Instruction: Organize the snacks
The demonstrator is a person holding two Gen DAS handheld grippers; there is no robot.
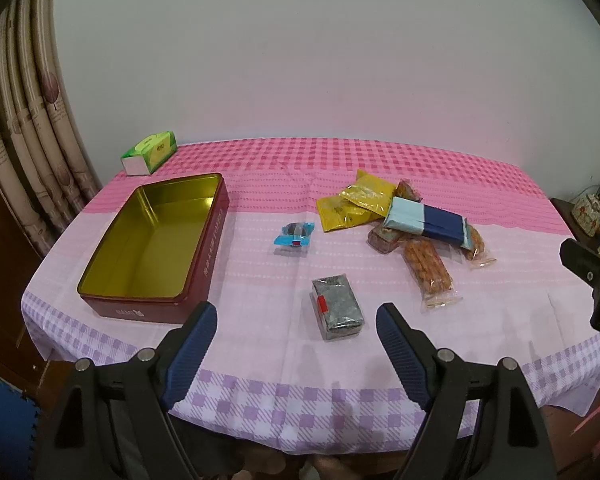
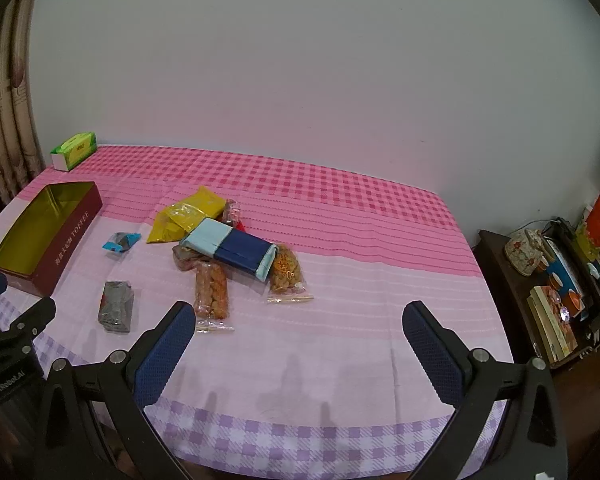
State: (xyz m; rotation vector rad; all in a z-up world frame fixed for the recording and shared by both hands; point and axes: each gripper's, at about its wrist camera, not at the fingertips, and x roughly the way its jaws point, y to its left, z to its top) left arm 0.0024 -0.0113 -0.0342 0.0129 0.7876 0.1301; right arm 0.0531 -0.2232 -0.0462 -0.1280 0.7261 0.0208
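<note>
An open maroon tin (image 1: 204,256) (image 2: 74,236) with a gold inside stands empty at the table's left. A grey foil snack pack (image 1: 337,307) (image 2: 116,307) lies near the front edge. A small blue-wrapped snack (image 1: 294,235) (image 2: 121,241) lies behind it. A pile at the middle holds yellow pouches (image 1: 356,204) (image 2: 188,214), a light and dark blue packet (image 1: 426,222) (image 2: 232,249) and clear packs of orange crackers (image 1: 428,268) (image 2: 211,290). My left gripper (image 1: 296,316) is open and empty just in front of the grey pack. My right gripper (image 2: 299,314) is open and empty over the front right.
A green tissue box (image 1: 150,151) (image 2: 74,150) sits at the back left corner. Curtains (image 1: 24,120) hang at the left. A dark side table (image 2: 500,256) with a teapot, cups and books stands to the right. The wall runs behind the table.
</note>
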